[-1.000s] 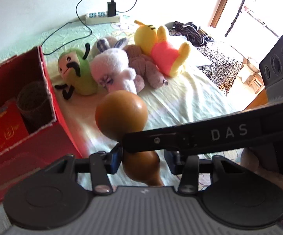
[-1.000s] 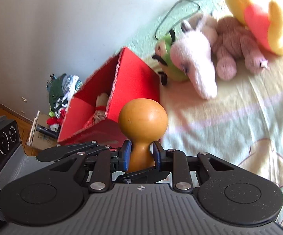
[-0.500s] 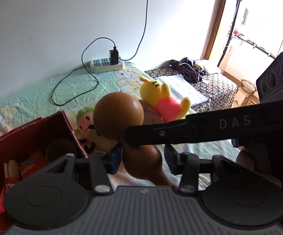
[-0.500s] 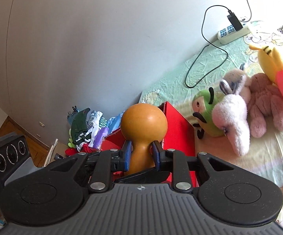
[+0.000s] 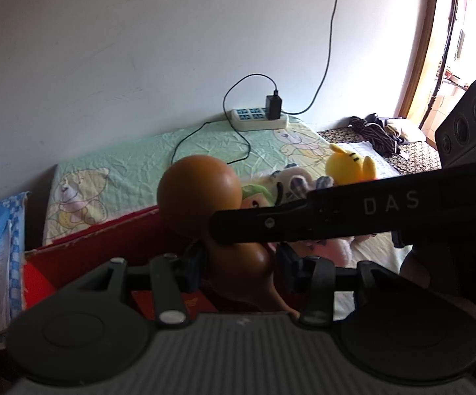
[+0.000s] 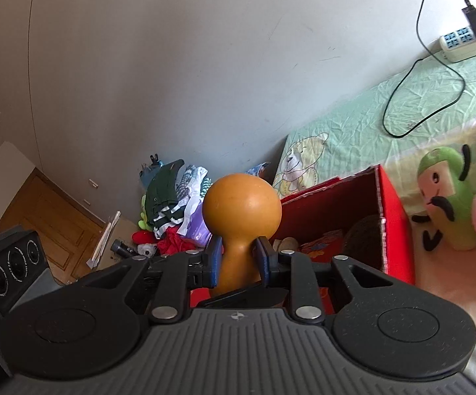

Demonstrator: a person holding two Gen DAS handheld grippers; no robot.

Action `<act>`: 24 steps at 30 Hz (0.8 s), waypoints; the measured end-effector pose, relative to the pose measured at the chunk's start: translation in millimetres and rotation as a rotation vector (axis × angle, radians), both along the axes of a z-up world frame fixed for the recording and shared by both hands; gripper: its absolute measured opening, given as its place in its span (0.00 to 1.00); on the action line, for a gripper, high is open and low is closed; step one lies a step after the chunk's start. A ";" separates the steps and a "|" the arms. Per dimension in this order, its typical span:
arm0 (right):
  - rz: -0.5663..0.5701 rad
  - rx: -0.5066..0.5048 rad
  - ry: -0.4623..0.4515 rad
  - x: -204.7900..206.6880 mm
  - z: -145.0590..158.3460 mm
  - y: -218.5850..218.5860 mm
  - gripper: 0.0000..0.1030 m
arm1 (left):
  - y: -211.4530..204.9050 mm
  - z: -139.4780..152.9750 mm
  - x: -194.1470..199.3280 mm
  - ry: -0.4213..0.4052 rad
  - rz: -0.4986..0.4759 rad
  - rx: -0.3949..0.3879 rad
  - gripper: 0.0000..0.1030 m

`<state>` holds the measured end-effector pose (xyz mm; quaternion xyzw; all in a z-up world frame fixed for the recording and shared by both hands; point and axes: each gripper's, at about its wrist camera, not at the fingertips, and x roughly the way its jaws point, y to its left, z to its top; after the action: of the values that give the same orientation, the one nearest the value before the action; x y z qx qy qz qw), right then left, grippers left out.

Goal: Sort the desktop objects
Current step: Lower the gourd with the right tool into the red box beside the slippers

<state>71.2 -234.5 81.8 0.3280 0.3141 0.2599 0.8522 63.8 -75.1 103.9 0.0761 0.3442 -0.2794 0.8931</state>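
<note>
The white letters "DAS" are showing on the black arm of the right gripper (image 6: 237, 258), which is crossing the left wrist view; no other writing is legible. The right gripper's blue-padded fingers (image 6: 213, 260) are clamping the narrow neck of the orange-brown gourd (image 6: 241, 212), which is hanging over the open red box (image 6: 397, 222). The left gripper (image 5: 242, 265) is keeping its fingers apart on either side of the gourd's lower bulb, apparently without touching it. Compared with the view half a second ago, the gourd is sitting further over the box, and more wall is coming into view. A green-patterned bedsheet (image 5: 129, 164) is covering the surface, with plush toys (image 6: 445, 204) beside the box and a power strip (image 5: 259, 119) lying against the white wall.
</note>
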 end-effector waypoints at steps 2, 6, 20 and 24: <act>0.029 0.003 0.013 10.7 -4.0 16.1 0.25 | 15.7 -3.4 6.7 0.006 0.025 0.015 0.46; 0.077 0.011 0.046 30.2 -13.1 46.3 0.25 | 44.8 -11.9 19.5 0.021 0.073 0.049 0.46; 0.143 0.023 0.183 82.0 -50.8 120.0 0.25 | 117.0 -50.1 69.3 0.110 0.164 0.117 0.46; 0.130 0.043 0.232 92.0 -63.6 126.0 0.25 | 120.5 -61.4 80.0 0.128 0.163 0.140 0.46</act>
<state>163.1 -108.5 18.2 0.3529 0.4254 0.2814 0.7844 143.8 45.4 42.4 0.0922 0.4245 -0.1852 0.8815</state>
